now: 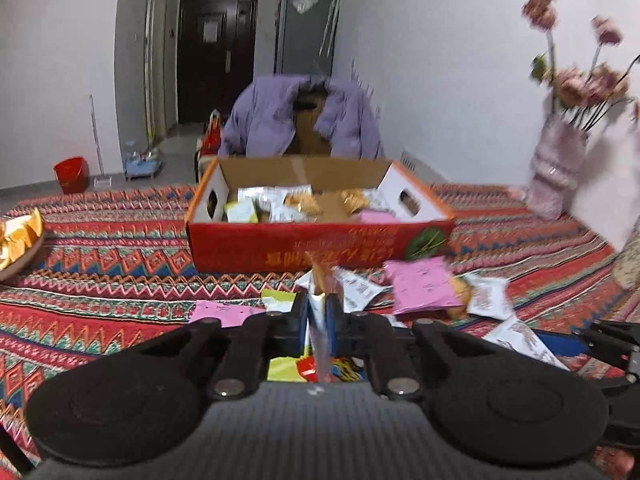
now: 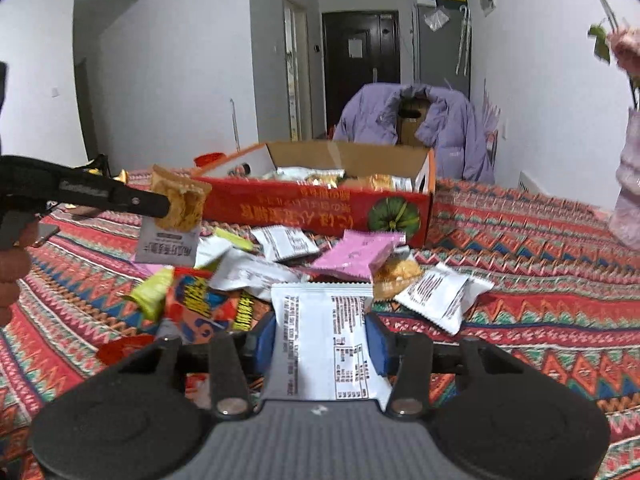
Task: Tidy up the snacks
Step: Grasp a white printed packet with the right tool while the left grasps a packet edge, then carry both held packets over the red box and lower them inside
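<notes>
Left claw (image 1: 319, 312): clenched on a clear-wrapped golden crispy snack bar (image 1: 320, 280), the packet pinched edge-on between the blue pads and standing upright above the counter.
Same bar, right wrist view: the snack bar (image 2: 180, 202) hangs at the tip of the left claw (image 2: 166, 205), raised off the pile, its white printed label end dangling below.
Right claw (image 2: 326, 338): spread around a white rectangular snack packet with black printed text (image 2: 324, 344); a blue pad sits at each long edge of the packet. Whether the pads press it, I cannot tell.
Snack pile: just ahead of the right claw, a heap of loose packets on the counter, among them a pink foil packet (image 2: 360, 254), a yellow-green packet (image 2: 154, 292) and a red-and-blue printed packet (image 2: 200, 304) to the claw's left, and a white packet (image 2: 444, 294) to its right.
Box: an open red cardboard box with a pumpkin print (image 1: 320, 242) stands beyond the pile, straight ahead of the left claw, with several snack packets inside.
Counter: covered by a red zigzag-patterned woven cloth (image 1: 100, 280).
Far right of the left claw: a pale pink vase of dried flowers (image 1: 556, 168).
Far left of the left claw: a plate of orange wedges (image 1: 18, 240) at the cloth's edge.
</notes>
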The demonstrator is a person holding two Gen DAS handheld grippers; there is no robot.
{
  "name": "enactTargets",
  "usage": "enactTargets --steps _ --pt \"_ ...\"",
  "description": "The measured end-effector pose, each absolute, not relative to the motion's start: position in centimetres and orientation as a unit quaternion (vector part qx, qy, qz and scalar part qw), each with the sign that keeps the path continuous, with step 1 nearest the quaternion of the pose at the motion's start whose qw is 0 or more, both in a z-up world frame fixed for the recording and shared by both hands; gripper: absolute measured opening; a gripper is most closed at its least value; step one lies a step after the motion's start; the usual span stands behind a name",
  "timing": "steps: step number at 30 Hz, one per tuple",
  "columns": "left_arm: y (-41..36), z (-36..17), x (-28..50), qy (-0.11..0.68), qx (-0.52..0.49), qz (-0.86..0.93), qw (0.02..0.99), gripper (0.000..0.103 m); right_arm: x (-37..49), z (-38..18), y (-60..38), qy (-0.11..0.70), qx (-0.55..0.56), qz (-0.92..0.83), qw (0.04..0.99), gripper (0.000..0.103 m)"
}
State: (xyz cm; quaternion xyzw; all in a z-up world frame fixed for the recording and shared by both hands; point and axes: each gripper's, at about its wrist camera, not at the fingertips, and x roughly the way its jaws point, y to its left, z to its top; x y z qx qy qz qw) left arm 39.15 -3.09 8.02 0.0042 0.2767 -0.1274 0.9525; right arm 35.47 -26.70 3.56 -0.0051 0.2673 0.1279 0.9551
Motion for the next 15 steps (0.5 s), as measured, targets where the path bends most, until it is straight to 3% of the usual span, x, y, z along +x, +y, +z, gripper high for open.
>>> enactTargets --steps 15 --pt "-0.6 11.1 26.5 0.218 -0.025 -0.112 0.969 0.009 26.2 6.9 -26.9 0.225 -0.018 0.125 0.966 0.046"
